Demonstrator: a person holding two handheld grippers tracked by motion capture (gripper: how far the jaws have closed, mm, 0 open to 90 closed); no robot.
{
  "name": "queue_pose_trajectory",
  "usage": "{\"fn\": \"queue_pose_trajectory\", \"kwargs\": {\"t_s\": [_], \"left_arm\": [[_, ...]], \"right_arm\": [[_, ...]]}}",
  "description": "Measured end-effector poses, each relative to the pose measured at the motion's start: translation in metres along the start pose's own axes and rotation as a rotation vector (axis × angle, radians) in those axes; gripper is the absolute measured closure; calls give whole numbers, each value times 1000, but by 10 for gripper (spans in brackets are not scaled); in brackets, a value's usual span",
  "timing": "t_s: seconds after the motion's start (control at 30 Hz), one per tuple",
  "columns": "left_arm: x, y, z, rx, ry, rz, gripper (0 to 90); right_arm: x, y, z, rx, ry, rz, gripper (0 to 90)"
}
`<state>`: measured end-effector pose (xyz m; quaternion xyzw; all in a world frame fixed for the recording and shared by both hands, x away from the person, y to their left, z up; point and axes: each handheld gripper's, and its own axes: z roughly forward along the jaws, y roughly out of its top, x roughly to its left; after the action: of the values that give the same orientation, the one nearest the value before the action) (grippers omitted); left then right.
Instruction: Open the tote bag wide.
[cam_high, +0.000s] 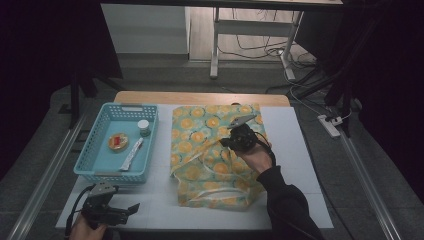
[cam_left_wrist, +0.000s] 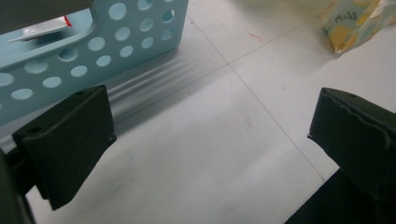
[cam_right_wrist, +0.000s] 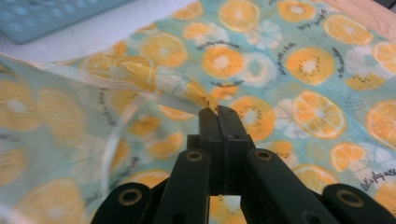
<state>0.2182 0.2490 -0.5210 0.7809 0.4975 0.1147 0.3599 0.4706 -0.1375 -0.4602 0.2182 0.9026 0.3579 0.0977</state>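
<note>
While the cloth hid the counter beneath:
Right gripper (cam_right_wrist: 218, 112): clenched on cloth (cam_right_wrist: 289, 70) edge.
Left gripper (cam_left_wrist: 210, 135): released, empty.
Basket (cam_left_wrist: 107, 46): cut off.

Dim room, grey floor (cam_high: 165, 75), cables (cam_high: 260, 50)

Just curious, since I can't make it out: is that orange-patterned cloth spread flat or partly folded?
Partly folded. The cloth has one edge lifted and drawn back over itself, pinched in the shut right tool; its far part lies flat on the table.
</note>
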Motion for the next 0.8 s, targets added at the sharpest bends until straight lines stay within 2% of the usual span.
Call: {"fn": "queue_pose_trajectory", "kwargs": {"t_s": [0.17,0.3,0.37,0.4,0.57,0.6,0.7,0.73,0.77,0.8], "left_arm": [[0,0,0,-1,0,-1,2],[0,0,0,-1,0,-2,3],[0,0,0,-2,1,-2,2],[0,0,0,-2,1,-3,2],[0,0,0,-2,1,-4,3],[0,0,0,-2,1,-4,3],[0,0,0,-3,1,-4,3],[0,0,0,-3,2,-5,3],[0,0,0,-2,1,-5,3],[0,0,0,-1,1,-5,3]], "right_arm": [[-13,-4,14,9,-19,28,899],[-26,-14,32,29,-29,74,899],[-28,-17,35,34,-30,77,899],[-29,-21,42,55,-34,83,899],[-30,-27,50,60,-32,88,888],[-30,-27,49,53,-36,93,834],[-30,-26,44,32,-44,106,782],[-29,-23,36,9,-42,113,702],[-29,-22,32,3,-36,119,663],[-29,-22,32,3,-36,119,663]]}}
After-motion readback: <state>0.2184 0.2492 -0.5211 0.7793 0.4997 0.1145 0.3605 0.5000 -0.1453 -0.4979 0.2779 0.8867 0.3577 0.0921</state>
